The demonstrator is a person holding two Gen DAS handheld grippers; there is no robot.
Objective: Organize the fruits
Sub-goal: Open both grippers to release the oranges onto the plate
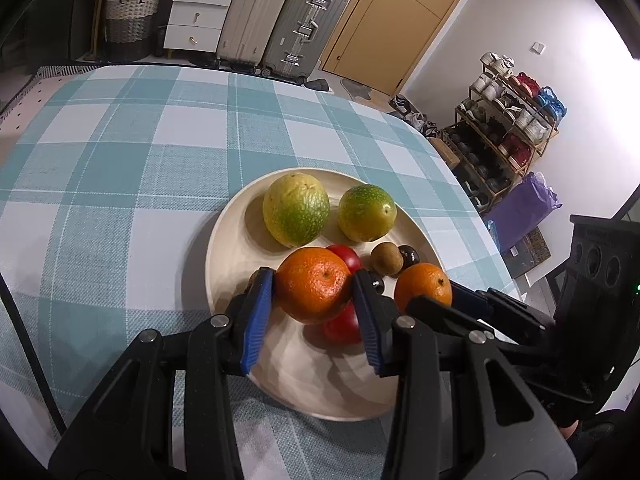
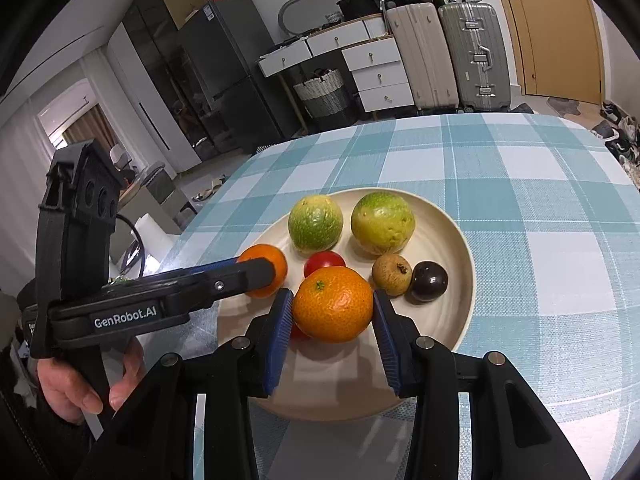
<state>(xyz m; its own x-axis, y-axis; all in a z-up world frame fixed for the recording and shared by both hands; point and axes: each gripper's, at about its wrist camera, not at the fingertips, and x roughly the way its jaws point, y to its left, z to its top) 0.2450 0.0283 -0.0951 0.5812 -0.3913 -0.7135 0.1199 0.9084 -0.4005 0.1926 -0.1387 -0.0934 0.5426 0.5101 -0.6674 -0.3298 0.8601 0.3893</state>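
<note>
My left gripper (image 1: 313,280) is shut on an orange (image 1: 314,290) over the near part of a cream plate (image 1: 216,248). Just to its right, my right gripper (image 1: 440,298) is shut on a second orange (image 1: 423,288). In the right wrist view that right gripper (image 2: 333,298) clamps its orange (image 2: 333,304) over the plate (image 2: 466,280), and the left gripper (image 2: 260,270) holds its orange (image 2: 276,260) at the left rim. On the plate lie two green-yellow fruits (image 2: 316,222) (image 2: 382,222), a red tomato (image 2: 324,264), a brown fruit (image 2: 391,274) and a dark purple fruit (image 2: 429,281). Another red tomato (image 1: 342,326) lies under the left orange.
The plate sits on a table with a blue-and-white checked cloth (image 1: 120,168). A person's hand (image 2: 76,384) grips the left tool's handle. Beyond the table's far edge stand suitcases (image 2: 448,56), white drawers (image 2: 376,72) and a woven basket (image 2: 326,92); a shoe rack (image 1: 508,132) is to the right.
</note>
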